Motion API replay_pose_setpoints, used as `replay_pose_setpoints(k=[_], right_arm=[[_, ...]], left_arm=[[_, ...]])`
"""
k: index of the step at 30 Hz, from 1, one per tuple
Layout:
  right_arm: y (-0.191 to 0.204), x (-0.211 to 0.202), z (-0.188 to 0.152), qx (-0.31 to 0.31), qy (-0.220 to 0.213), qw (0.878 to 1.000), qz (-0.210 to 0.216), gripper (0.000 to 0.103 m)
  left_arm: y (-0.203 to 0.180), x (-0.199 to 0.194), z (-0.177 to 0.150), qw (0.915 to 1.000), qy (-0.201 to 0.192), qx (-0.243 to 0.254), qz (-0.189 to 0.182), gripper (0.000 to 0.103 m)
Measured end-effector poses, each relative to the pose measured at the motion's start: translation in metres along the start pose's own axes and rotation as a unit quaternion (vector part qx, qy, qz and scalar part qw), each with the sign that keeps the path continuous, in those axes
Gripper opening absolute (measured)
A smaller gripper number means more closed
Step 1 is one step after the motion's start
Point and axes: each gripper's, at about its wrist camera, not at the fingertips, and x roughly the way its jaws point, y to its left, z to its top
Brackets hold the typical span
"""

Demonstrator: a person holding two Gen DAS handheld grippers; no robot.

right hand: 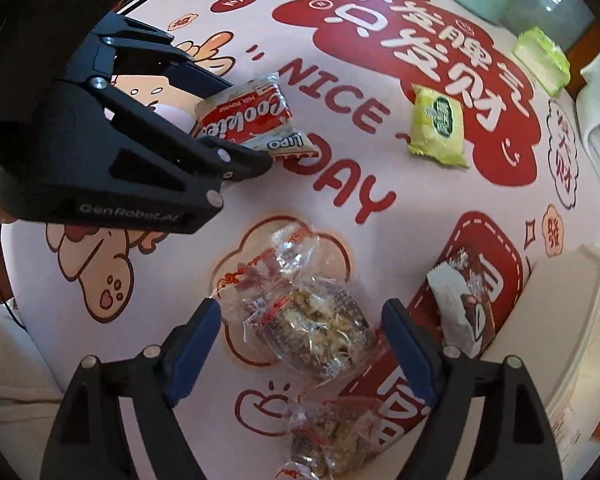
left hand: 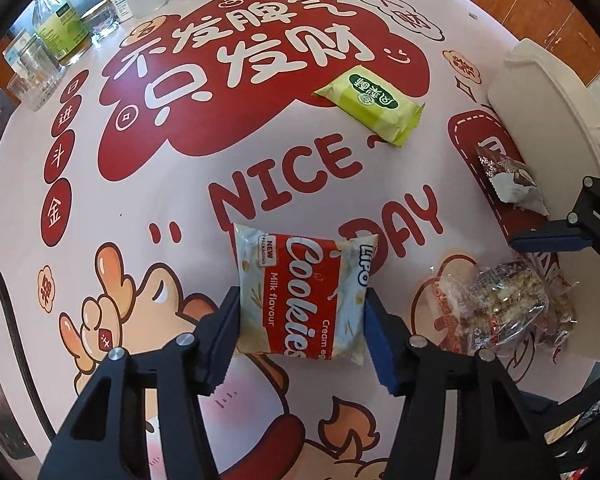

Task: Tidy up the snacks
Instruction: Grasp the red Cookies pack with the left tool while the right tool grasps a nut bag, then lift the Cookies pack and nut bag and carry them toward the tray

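Note:
A red-and-white Lipo cookie pack (left hand: 300, 292) lies on the printed tablecloth. My left gripper (left hand: 302, 320) points down over it, and both blue pads press on its long edges. The right wrist view shows that same grip on the cookie pack (right hand: 248, 116) from the side. My right gripper (right hand: 302, 312) stands open, its pads straddling a clear-wrapped nut bar (right hand: 312, 320) without touching it. One of its fingers (left hand: 552, 240) shows at the right edge of the left wrist view, above the nut bar (left hand: 508, 300).
A green snack pack (left hand: 370, 106) lies mid-table and a brown-and-white wrapped snack (right hand: 460, 304) beside a white tray (right hand: 572, 320) at the right. A second clear-wrapped bar (right hand: 332, 436) lies nearer. Bottles and glass jars (left hand: 60, 28) and a green pouch (right hand: 540, 56) line the far edge.

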Motion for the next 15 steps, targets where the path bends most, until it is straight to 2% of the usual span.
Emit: replay_pose_setpoints(k=[5,9,11,15], right_arm=[[0.009,0.001,-0.002,-0.019,0.000,1.000,-0.013,0.086],[0.027,0.018,-0.013,-0.041,0.032,0.999,-0.005,0.088],[0.030,0.020,-0.016,-0.041,0.022,0.999,-0.014,0.086],[0.021,0.020,-0.014,0.004,0.005,1.000,-0.010,0.076]], left_arm=[[0.000,-0.003,-0.001,1.0000,-0.003,-0.004,-0.006,0.052],[0.003,-0.004,-0.001,0.9998,-0.003,-0.012,-0.013,0.052],[0.004,-0.004,-0.002,0.9998,-0.004,-0.013,-0.013,0.052],[0.005,-0.005,-0.002,0.9999,-0.004,-0.010,-0.010,0.051]])
